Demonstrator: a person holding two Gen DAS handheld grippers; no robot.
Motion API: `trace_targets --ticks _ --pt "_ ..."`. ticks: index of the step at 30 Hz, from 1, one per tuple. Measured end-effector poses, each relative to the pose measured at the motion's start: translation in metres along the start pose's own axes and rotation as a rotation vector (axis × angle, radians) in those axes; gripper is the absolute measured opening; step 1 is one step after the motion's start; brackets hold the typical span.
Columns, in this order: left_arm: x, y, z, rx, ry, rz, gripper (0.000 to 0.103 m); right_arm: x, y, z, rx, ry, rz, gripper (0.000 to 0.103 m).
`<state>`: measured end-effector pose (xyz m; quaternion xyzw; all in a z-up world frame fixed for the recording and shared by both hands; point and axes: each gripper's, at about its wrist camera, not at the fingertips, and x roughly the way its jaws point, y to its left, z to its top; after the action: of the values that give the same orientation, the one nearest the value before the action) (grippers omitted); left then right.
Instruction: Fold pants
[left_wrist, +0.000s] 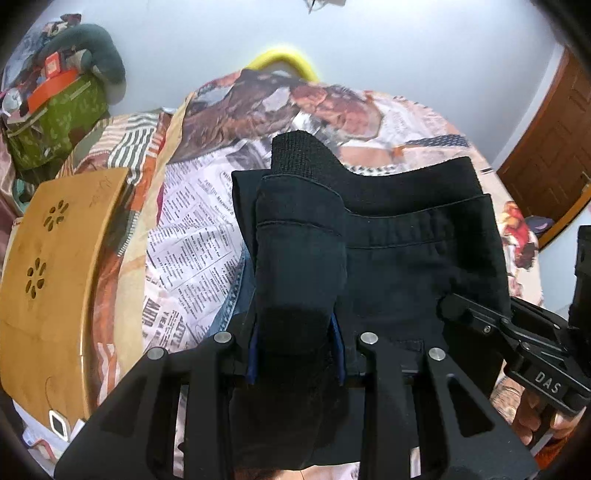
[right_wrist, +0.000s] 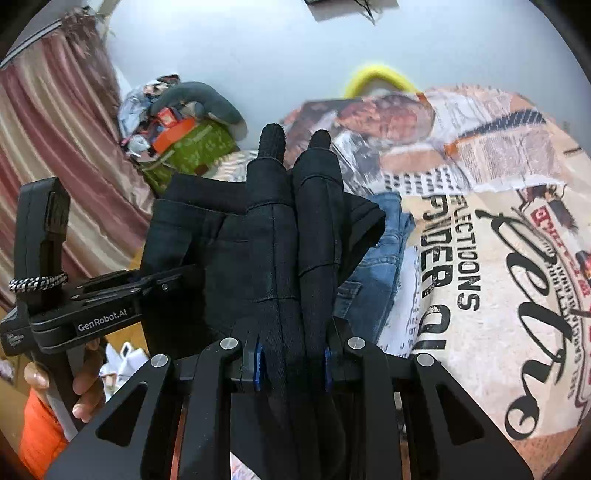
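I am gripping the black pants (left_wrist: 406, 236) with my left claw (left_wrist: 297, 258) and my right claw (right_wrist: 295, 221), over the bed (right_wrist: 498, 258).

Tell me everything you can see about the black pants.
The black pants look like thick, matte denim with stitched seams. They hang bunched and doubled over, draped across both claws: the left claw and right claw are each shut on a fold. They are above the printed bedsheet, with blue jeans behind.

Both grippers tilt downward, side by side. The left gripper (left_wrist: 299, 229) is clamped on black cloth (left_wrist: 406, 240), and the right gripper (right_wrist: 295, 177) likewise.
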<state>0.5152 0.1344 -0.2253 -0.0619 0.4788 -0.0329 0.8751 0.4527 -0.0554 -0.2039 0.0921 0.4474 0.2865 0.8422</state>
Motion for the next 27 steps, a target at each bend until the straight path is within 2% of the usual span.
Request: trace_targets --ticks 8,10,13,15,16,18,22,27 --pt "0.056 0.012 0.000 -0.025 0.064 -0.010 0.032 0.033 -0.014 0.001 -0.010 0.049 -0.070 0.021" --pt "0.062 0.013 0.000 -0.032 0.067 0.007 0.037 0.037 -0.020 -0.002 0.002 0.056 -0.084 0.021" --pt "0.066 0.014 -0.003 -0.053 0.043 0.090 0.051 0.036 -0.026 -0.005 0.006 0.072 -0.126 0.027" --pt "0.062 0.015 -0.007 -0.050 0.026 0.117 0.061 0.030 -0.029 -0.008 -0.009 0.077 -0.171 0.028" --pt "0.058 0.017 -0.008 -0.051 0.022 0.124 0.063 0.029 -0.030 -0.009 -0.012 0.082 -0.183 0.028" --pt "0.050 0.019 -0.010 -0.058 0.015 0.126 0.063 0.019 -0.032 -0.013 -0.025 0.082 -0.199 0.031" --pt "0.020 0.016 -0.017 -0.042 -0.019 0.132 0.063 -0.015 -0.028 -0.025 -0.039 0.025 -0.216 0.039" --pt "-0.036 -0.007 -0.032 0.042 -0.094 0.155 0.063 -0.068 -0.011 -0.035 -0.089 -0.052 -0.219 0.039"
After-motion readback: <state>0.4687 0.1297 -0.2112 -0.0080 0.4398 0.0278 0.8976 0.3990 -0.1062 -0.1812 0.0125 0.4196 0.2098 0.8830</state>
